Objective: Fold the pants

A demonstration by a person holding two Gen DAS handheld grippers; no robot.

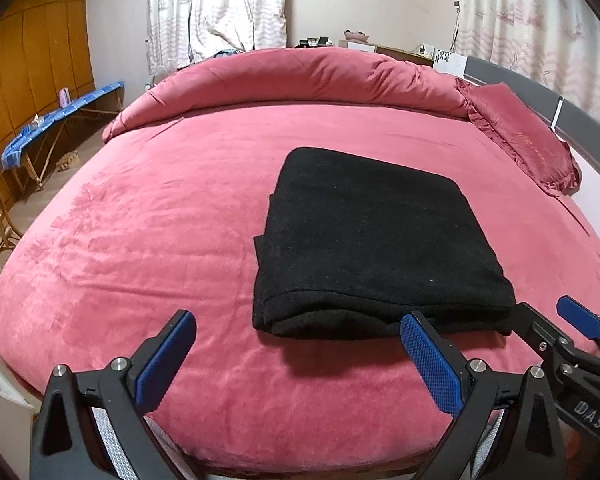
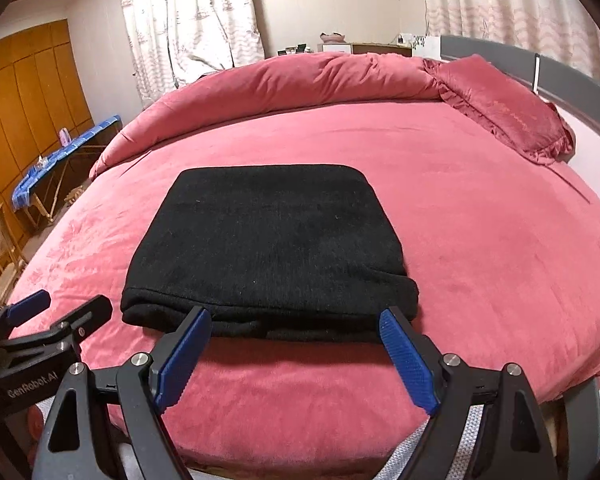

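The folded black pants (image 2: 266,248) are seen on the bed (image 2: 480,240), long axis running away ahead of both tools. The left hand-held gripper (image 1: 296,360) and right hand-held gripper (image 2: 296,354) are held wide apart, released, nothing grasped.

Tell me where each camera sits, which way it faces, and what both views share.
Left wrist: on the left gripper, facing across the bed; folded black pants lie ahead-right, right gripper at the edge.
Right wrist: on the right gripper, facing the pants straight ahead; left gripper at the left edge.
Shared: pants, bed, pillow, curtains.
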